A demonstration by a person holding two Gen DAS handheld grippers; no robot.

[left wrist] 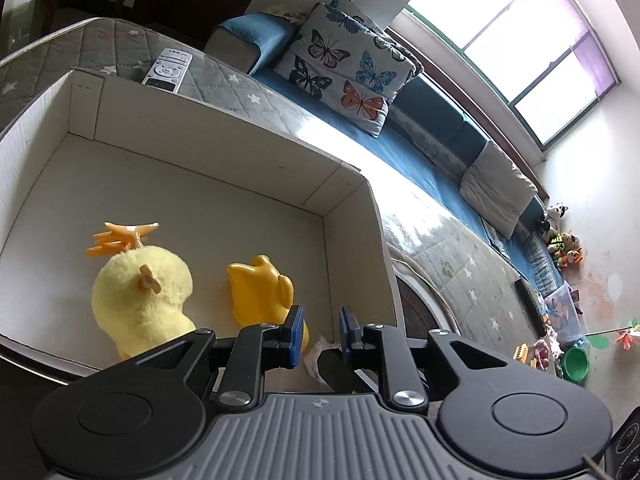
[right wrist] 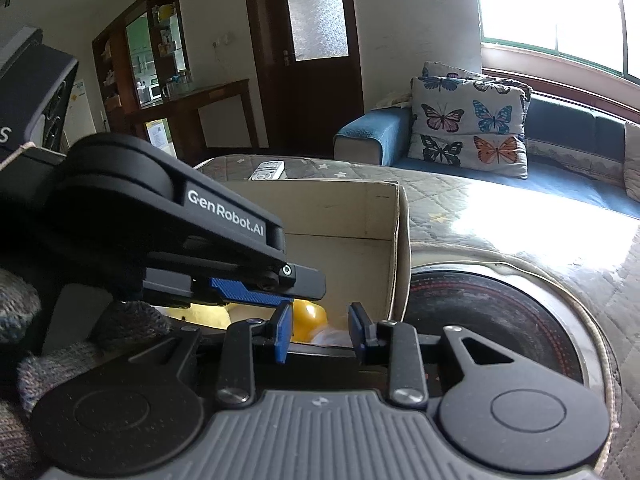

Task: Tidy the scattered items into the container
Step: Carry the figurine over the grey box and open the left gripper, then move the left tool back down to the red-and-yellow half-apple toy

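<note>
– Two claws, both only narrowly parted. Shall we begin with ours, the left gripper?
– Yes. We see a slim gap between its blue pads and nothing clamped there. It hangs tilted down over the near corner of the cardboard box.
– And the right gripper?
– We find it just beside and below the left one, pads a little apart. A white crumpled wad shows through the gap, but it does not fill the gap, so we call that claw empty. A grey knit sleeve sits at the left edge.
– Where are the toys?
– Inside the box, on its floor near the front wall. We count a fluffy yellow plush chick with orange feet, and just beside it a yellow plastic duck. The wad lies in the near corner, right by the duck.
– Further out?
– We see the box standing on a grey quilted cover with white stars. A remote control lies on it behind the box. Beyond comes a blue sofa with a butterfly cushion, then a bright window.
</note>
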